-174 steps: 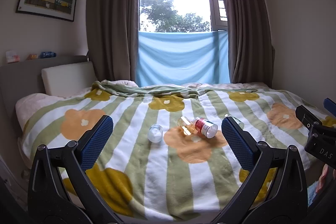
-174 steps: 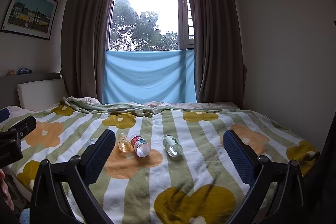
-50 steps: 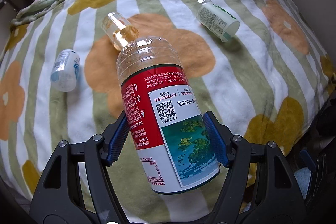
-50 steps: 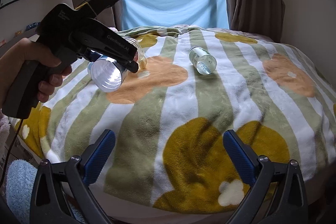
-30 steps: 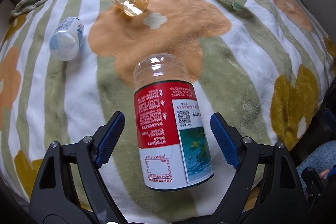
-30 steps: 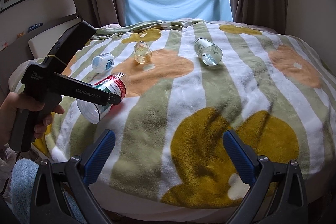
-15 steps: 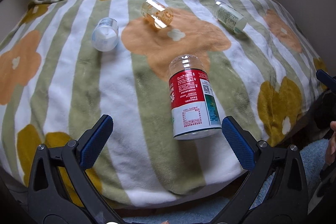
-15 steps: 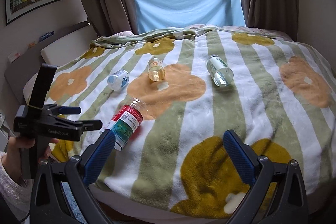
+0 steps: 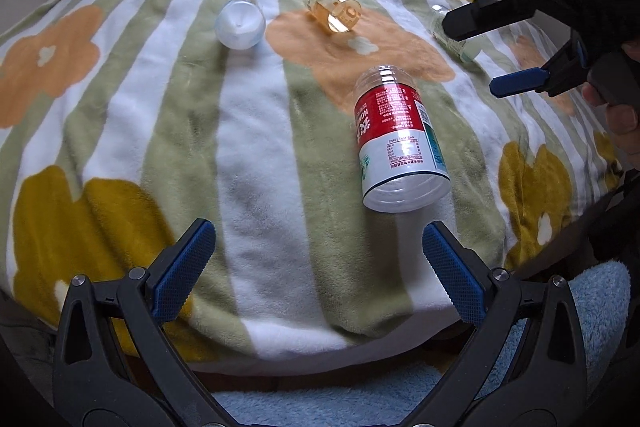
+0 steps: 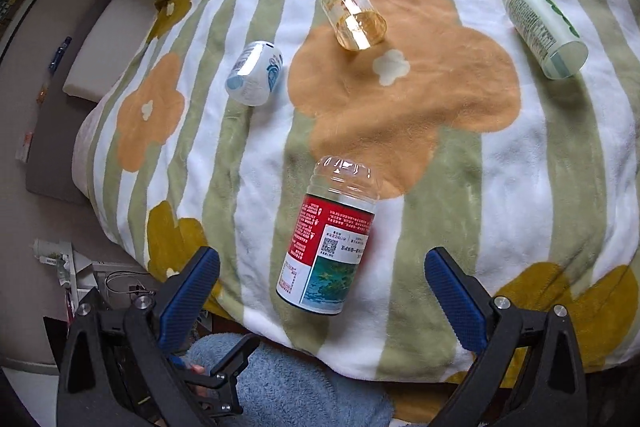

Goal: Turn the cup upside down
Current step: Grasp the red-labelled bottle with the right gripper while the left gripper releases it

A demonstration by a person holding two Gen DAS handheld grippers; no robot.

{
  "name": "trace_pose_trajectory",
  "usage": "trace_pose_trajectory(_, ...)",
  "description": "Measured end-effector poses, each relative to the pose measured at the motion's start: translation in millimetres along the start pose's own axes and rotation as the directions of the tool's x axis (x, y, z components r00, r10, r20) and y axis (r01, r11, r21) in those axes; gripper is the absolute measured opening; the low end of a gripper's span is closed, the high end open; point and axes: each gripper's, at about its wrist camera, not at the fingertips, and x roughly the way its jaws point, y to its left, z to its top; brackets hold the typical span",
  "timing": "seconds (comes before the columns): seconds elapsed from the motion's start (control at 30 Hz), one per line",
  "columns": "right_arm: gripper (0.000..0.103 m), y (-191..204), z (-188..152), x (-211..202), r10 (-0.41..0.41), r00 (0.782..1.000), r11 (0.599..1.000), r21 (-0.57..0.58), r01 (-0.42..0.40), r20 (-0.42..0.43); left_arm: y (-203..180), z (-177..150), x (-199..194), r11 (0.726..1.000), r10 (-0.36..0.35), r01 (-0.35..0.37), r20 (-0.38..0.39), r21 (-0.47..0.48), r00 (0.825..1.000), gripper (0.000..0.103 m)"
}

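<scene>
A clear plastic cup with a red and white label (image 9: 396,139) stands on the flowered blanket near the bed's front edge, narrow end away from me, wide end toward me; it also shows in the right wrist view (image 10: 332,243). My left gripper (image 9: 318,267) is open and empty, pulled back from the cup. My right gripper (image 10: 322,283) is open and empty, hovering just in front of the cup; it also shows at the right of the left wrist view (image 9: 516,47).
A small blue-white cup (image 10: 254,73), an amber clear cup (image 10: 354,23) and a green-white bottle cup (image 10: 544,29) lie on their sides farther back on the blanket (image 10: 440,155). A blue towel (image 10: 304,387) lies on the floor by the bed's edge.
The left gripper let go of the red-label cup on the blanket and drew back. The right gripper swung in over the bed toward that cup.
</scene>
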Motion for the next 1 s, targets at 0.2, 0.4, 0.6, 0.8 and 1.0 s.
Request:
trace_pose_trajectory(0.2,0.099,-9,25,56,-0.041,0.994,0.991,0.126,0.053,-0.099,0,-7,3,0.999,0.024,-0.025,0.018,0.044,1.000,0.103)
trace_pose_trajectory(0.4,0.079,-11,33,79,-0.050,0.989,0.984,0.165,0.073,-0.138,0,-13,9,0.998,0.008,-0.009,0.014,0.070,1.000,0.103)
trace_pose_trajectory(0.6,0.077,-14,39,88,-0.105,0.982,0.976,0.172,0.131,-0.154,4,-16,15,0.997,-0.008,0.008,-0.003,0.080,1.000,0.103)
trace_pose_trajectory(0.8,0.060,-20,43,87,-0.074,0.985,0.976,0.194,0.104,-0.155,5,-17,15,0.997,-0.003,0.003,-0.006,0.078,1.000,0.103)
trace_pose_trajectory(1.0,0.060,-16,46,63,-0.076,0.994,0.984,0.154,0.088,-0.083,5,-16,16,0.997,-0.007,0.007,-0.011,0.077,1.000,0.103)
